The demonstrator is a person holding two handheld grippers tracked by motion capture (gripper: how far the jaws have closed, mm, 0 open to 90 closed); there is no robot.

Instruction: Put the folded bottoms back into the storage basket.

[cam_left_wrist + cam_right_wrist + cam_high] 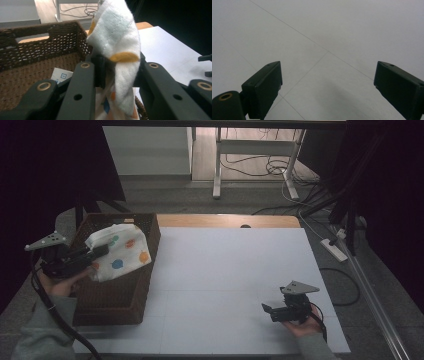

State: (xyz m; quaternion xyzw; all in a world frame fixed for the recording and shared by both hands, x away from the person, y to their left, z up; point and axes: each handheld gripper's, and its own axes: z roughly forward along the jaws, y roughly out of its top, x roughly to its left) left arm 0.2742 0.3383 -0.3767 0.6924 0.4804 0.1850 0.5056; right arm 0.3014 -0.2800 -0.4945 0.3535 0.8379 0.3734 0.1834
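High view first: the spotted cloth (120, 251), white with orange, blue and green dots, hangs above the brown wicker basket (120, 300), pinched at its left edge by the left hand-held gripper (100, 252). That gripper reaches in level from the left, its jaws clenched on the fabric, and the cloth spreads out to the right of the jaw tips, over the basket's open top and clear of its floor. Left gripper view confirms the grip: the cloth (117, 45) is squeezed between the two black jaws, a fold rising above them and the rest drooping below, with an orange dot right at the pinch. Behind it sits the basket's woven wall (37, 47), and a small white card (61, 75) lies on the basket floor. The basket stands at the left edge of the white table (225, 280). Over on the right, well apart from the cloth, the right hand-held gripper (268, 309) rests low over the table, jaws spread wide with nothing between them; its own view shows bare table (324, 37) past the parted jaws.
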